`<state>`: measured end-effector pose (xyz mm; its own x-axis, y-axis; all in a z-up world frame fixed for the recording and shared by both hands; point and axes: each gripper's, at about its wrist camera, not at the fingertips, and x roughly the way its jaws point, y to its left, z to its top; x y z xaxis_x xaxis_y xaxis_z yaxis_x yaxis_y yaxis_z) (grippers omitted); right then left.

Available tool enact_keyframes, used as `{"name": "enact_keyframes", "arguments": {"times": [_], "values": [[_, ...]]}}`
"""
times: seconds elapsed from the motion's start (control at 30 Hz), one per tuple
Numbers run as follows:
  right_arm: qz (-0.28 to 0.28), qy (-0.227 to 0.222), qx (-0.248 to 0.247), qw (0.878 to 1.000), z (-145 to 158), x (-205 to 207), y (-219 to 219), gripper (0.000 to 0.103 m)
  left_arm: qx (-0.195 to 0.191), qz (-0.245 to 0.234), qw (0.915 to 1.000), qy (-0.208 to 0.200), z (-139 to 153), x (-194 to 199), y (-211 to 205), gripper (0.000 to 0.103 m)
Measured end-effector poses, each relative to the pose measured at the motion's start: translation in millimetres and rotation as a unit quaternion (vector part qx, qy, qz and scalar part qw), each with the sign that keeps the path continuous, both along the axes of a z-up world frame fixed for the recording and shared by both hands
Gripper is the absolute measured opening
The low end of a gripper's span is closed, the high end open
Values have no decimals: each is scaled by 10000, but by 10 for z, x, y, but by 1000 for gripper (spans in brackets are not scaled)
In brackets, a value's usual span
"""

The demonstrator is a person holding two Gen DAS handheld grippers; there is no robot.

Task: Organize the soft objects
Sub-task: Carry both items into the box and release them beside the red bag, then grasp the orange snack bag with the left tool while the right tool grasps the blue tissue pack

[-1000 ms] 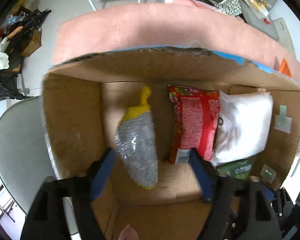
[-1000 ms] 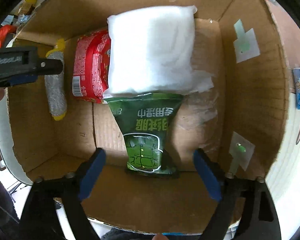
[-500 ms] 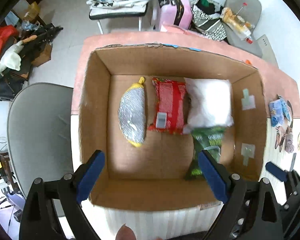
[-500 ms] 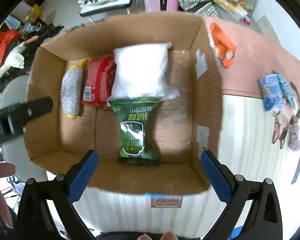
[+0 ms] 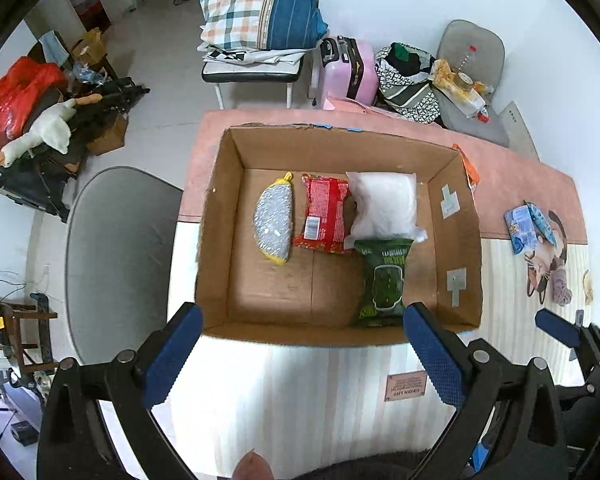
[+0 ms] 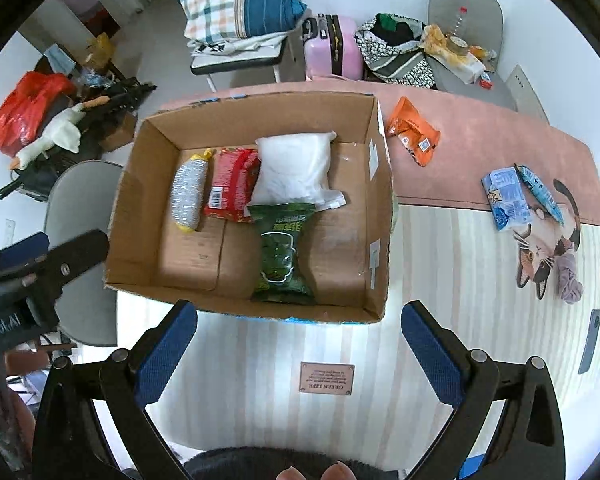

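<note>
While both my grippers hang empty with jaws wide apart above the cardboard box (image 6: 380,200), the orange packet (image 6: 414,136) lies on the pink mat upper right of centre, long axis slanting down-right, nearer my right gripper (image 6: 300,356) than my left gripper (image 5: 300,356).

Setting: we read lived-in home room, not lab or shop. Evidence: plaid pillow (image 5: 260,4) on folded bedding atop chair beyond table's far edge; pink suitcase (image 5: 350,72) beside it; patterned bag (image 6: 396,54) heaped on grey chair (image 6: 466,12) near far right corner. We note goose plush toy (image 5: 40,136) and red plastic bag (image 6: 24,112) among floor clutter at left. Cat-print mat (image 6: 548,240) covers table's right side.
</note>
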<state>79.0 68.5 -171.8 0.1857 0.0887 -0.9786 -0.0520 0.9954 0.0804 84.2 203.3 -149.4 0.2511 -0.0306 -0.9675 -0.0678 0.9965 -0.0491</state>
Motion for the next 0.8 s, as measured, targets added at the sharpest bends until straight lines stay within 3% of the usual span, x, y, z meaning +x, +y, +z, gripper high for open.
{"name": "enact_keyframes", "arguments": {"times": [0.33,0.57,0.67,0.7,0.8], "values": [[-5,-141,513,9986,173,-21,-276,103,117,-113,9998,-85,262,9,-377,103],[-727,-142,164,9971,179,274,-1375,103,102,-745,9972,-34,242,721,-1346,103],[-1181,-54,-226,9927,38,491,-1991,103,-268,-976,9935,531,-45,1215,-1852,103],[-1374,11,-245,9902,-49,576,-2226,103,-564,-976,9898,869,-220,1432,-2055,103],[-1769,169,-234,9838,-286,792,-2727,103,-882,-798,9831,1394,-605,1882,-2407,103]]}}
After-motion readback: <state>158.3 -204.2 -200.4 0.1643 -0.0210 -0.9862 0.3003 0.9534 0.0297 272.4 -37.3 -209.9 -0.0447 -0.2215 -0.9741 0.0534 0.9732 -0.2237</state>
